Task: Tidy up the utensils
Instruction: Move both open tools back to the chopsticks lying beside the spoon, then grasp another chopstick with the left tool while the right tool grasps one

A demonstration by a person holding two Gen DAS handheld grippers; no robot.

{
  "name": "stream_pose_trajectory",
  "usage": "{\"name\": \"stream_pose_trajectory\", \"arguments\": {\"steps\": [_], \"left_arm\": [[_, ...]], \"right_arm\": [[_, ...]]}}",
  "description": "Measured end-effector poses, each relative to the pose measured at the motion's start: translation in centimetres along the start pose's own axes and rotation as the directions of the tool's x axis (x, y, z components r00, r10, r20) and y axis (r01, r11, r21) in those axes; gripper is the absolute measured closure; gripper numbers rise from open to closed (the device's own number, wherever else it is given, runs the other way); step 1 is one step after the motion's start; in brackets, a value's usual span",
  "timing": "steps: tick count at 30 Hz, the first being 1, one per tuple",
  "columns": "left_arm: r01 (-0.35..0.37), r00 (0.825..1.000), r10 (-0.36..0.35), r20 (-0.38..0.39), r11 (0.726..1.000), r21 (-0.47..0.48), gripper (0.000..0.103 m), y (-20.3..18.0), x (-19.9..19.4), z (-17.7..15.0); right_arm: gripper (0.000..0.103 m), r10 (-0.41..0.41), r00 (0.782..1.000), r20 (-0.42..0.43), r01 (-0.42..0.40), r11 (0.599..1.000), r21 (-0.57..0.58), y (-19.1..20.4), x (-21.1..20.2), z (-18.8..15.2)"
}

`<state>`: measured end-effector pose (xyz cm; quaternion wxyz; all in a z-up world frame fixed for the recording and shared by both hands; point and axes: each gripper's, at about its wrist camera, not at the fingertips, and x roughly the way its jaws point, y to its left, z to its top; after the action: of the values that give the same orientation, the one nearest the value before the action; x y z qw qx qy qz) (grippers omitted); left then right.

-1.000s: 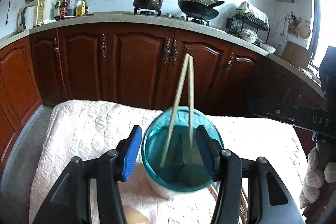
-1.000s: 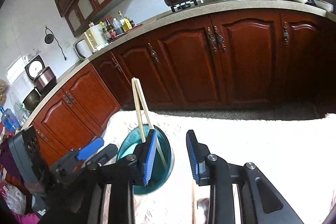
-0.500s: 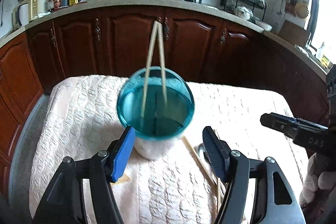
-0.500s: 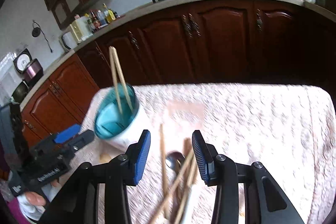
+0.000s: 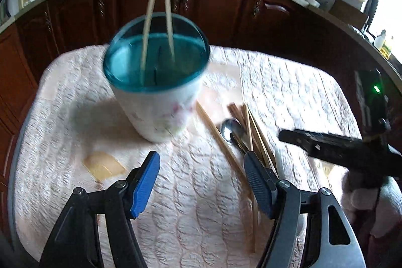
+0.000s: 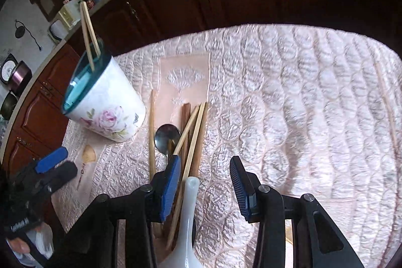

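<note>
In the left wrist view the left gripper has drawn back from the utensil holder, a white floral cup with a teal rim standing on the quilted tablecloth; a second ago its blue pads sat either side of that rim, and now they hang in front of the cup with bare cloth between them, the jaws wide and holding nothing. Two pale chopsticks stand inside the holder, leaning together at their tops, so that pair looks already sorted. The loose utensils now show to the right of the holder: a metal spoon and a bundle of wooden chopsticks lying flat beside it, with the right gripper reaching in above them from the right. In the right wrist view the right gripper has swung from aiming at the holder to pointing down at the pile just right of it; its jaws are wide and empty, poised over the crossed chopsticks, the spoon and a white ceramic spoon handle nearest the camera. One stray chopstick lies well apart, far to the right of the holder. By my reading, the holder has been released and the next pick is about to begin from this pile, most of which remains unsorted.
</note>
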<state>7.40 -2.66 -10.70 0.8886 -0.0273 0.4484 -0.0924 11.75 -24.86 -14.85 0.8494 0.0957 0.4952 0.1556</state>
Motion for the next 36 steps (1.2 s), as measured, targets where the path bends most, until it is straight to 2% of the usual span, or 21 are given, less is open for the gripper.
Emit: {"name": "stream_pose_trajectory", "arguments": {"steps": [8,12,16,17,18,20,24,29,30,36], "left_arm": [[0.041,0.998,-0.041,-0.040,0.999,0.009,0.033,-1.3,1.9,-0.1],[0.046,0.997,-0.044,-0.059,0.999,0.025,0.033,-2.0,2.9,0.1],[0.057,0.995,-0.054,-0.087,0.998,0.031,0.033,-2.8,4.4,0.1],[0.061,0.994,-0.058,-0.090,0.998,0.035,0.033,-3.0,4.8,0.2],[0.060,0.994,-0.056,-0.096,0.997,0.041,0.033,-3.3,5.2,0.2],[0.065,0.992,-0.058,-0.110,0.996,0.054,0.037,-3.8,6.1,0.2],[0.068,0.988,-0.058,-0.144,0.996,0.062,0.059,-4.5,7.9,0.4],[0.062,0.987,-0.054,-0.154,0.997,0.051,0.062,-5.6,9.6,0.9],[0.062,0.987,-0.054,-0.154,0.997,0.050,0.062,-5.7,9.8,1.2],[0.041,0.989,-0.033,-0.146,0.998,0.052,0.062,-6.4,10.6,2.9]], "right_arm": [[0.076,0.006,0.996,-0.087,-0.005,1.000,0.004,0.0,4.6,1.8],[0.078,0.005,0.995,-0.096,-0.005,1.000,-0.002,0.4,5.4,2.1],[0.087,0.018,0.994,-0.106,-0.019,1.000,-0.013,1.0,6.2,2.3],[0.092,0.020,0.993,-0.114,-0.023,1.000,-0.022,1.0,6.3,2.2],[0.093,0.001,0.994,-0.113,-0.006,0.999,-0.042,1.1,6.2,2.0],[0.093,-0.025,0.995,-0.096,0.019,0.998,-0.054,0.6,5.6,1.5],[0.093,-0.023,0.996,-0.084,0.022,1.000,-0.017,-1.4,4.2,0.9],[0.093,-0.025,0.994,-0.103,0.028,0.999,0.023,-4.1,3.5,0.1],[0.089,-0.015,0.995,-0.103,0.019,0.999,0.034,-4.4,3.4,0.1],[0.084,-0.012,0.997,-0.075,0.017,0.998,0.067,-4.9,3.7,1.6]]}}
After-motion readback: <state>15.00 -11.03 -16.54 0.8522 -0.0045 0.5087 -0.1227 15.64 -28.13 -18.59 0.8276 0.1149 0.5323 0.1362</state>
